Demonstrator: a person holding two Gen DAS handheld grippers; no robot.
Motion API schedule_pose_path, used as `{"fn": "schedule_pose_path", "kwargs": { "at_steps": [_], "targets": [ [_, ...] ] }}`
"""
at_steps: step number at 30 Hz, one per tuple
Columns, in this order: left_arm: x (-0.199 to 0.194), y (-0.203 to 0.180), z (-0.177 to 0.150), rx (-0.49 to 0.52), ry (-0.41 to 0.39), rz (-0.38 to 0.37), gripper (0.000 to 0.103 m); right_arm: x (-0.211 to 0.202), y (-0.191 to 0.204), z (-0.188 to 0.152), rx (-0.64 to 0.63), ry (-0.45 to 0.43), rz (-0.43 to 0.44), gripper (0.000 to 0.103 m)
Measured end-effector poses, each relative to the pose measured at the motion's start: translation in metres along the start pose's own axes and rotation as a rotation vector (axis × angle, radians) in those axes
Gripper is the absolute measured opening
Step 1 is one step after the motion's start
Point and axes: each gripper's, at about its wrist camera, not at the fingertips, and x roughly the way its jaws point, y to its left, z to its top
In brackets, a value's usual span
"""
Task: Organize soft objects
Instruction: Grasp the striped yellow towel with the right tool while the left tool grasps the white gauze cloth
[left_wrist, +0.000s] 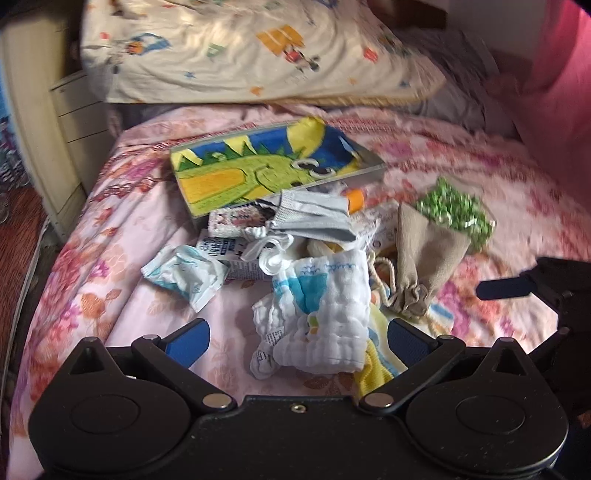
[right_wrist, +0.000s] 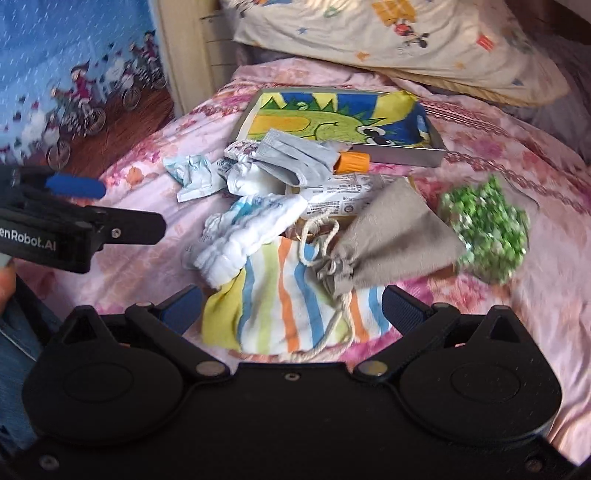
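Observation:
A heap of soft things lies on the pink floral bedspread (left_wrist: 122, 258). My left gripper (left_wrist: 297, 339) is open, and a crumpled white muslin cloth (left_wrist: 317, 314) lies between its blue fingers. My right gripper (right_wrist: 291, 306) is open too, low over a striped cloth (right_wrist: 288, 306). On the striped cloth's far right corner rests a beige drawstring pouch (right_wrist: 388, 243). The muslin cloth (right_wrist: 251, 232) lies to the left. Farther back are a grey face mask (right_wrist: 295, 158) and a green sequinned piece (right_wrist: 487, 229). Each gripper shows at the edge of the other's view.
A flat box with a green cartoon creature (left_wrist: 273, 166) lies behind the heap, with an orange-capped tube (right_wrist: 354, 162) and a wipe packet (left_wrist: 184, 273) near it. A printed pillow (right_wrist: 388, 37) is at the head. A cream cabinet (left_wrist: 62, 129) stands left of the bed.

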Motion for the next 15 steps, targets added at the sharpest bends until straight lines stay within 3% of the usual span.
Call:
{"fn": "schedule_pose_path", "kwargs": {
  "at_steps": [5, 10, 15],
  "targets": [
    [0.026, 0.007, 0.003, 0.018, 0.026, -0.035, 0.097, 0.029, 0.010, 0.017, -0.169, 0.072, 0.077, 0.102],
    [0.039, 0.015, -0.003, -0.032, 0.028, -0.128, 0.097, 0.043, 0.038, 0.016, -0.459, 0.068, 0.057, 0.102],
    [0.051, 0.008, -0.003, 0.003, 0.055, -0.177, 0.095, 0.051, 0.049, 0.008, -0.502, 0.058, 0.105, 0.102]
  ]
}}
